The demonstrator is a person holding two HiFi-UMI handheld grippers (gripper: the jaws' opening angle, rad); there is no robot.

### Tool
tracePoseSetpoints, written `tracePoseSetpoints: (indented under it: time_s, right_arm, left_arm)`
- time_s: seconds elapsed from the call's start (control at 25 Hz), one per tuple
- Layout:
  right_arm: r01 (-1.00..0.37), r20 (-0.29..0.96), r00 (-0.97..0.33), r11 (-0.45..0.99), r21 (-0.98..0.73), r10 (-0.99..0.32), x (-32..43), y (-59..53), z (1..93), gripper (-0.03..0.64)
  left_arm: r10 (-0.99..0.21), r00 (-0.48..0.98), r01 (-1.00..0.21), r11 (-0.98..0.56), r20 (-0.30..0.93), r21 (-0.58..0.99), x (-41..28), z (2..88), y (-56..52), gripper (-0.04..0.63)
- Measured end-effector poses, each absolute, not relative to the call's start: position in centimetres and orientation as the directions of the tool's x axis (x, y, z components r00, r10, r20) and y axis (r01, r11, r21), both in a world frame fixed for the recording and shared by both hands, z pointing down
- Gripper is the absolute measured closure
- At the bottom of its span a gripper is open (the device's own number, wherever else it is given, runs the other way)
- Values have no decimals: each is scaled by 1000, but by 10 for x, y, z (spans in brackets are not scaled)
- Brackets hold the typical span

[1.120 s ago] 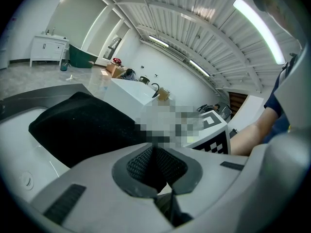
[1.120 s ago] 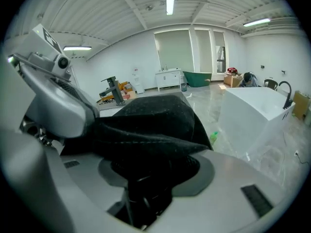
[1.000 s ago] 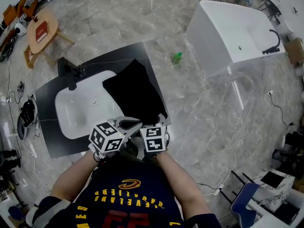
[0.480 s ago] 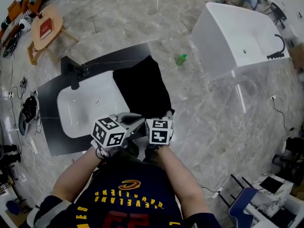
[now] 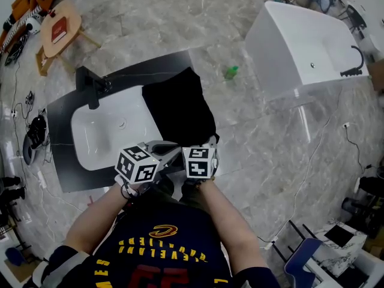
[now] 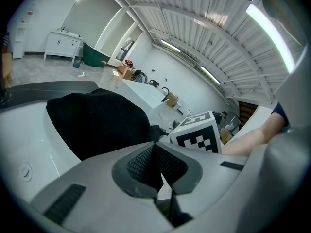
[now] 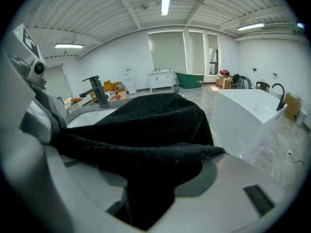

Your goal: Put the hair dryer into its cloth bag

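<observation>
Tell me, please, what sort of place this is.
Most likely a bathroom showroom or mock-up in a large hall: a white washbasin with a black faucet sits in a dark counter, and a freestanding white bathtub stands apart on the marble-look floor.

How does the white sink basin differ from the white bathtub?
The white sink basin sits sunk in a dark countertop; the white bathtub stands free on the floor. The black cloth bag overlaps the basin's rim; nothing drapes the bathtub. Shared: black basin faucet, black tub faucet.
</observation>
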State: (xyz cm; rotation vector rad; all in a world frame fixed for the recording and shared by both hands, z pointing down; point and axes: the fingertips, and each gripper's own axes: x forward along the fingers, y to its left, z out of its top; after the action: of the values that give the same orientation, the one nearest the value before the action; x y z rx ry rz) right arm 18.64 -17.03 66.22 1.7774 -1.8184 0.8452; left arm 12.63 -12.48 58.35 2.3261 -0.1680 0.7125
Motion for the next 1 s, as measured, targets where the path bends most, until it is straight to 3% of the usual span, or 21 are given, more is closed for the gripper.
tracePoseSetpoints:
  time_s: [0.2,0.56,0.8,1.0]
  right_arm:
    - [-995,680,-100,52,-91,-727,186,-147,639,410]
    - [-987,604,-9,-90,-134,-797,237,-83,589,411]
    - [-979,572,-77,-47,-198,-817,241,-68,565,411]
    - [-969,516,-209,107,-220,-830,212,-87,532,411]
  left_arm:
    - [59,843,-319,-745,534,586,128,584,-123,584]
    - [98,797,-280,-814,596,509,133,608,-103,583]
    - [73,740,-185,-934,669,306,136,609,-79,572]
    - [-27,729,-133,-986,684,102,125,580,-68,542]
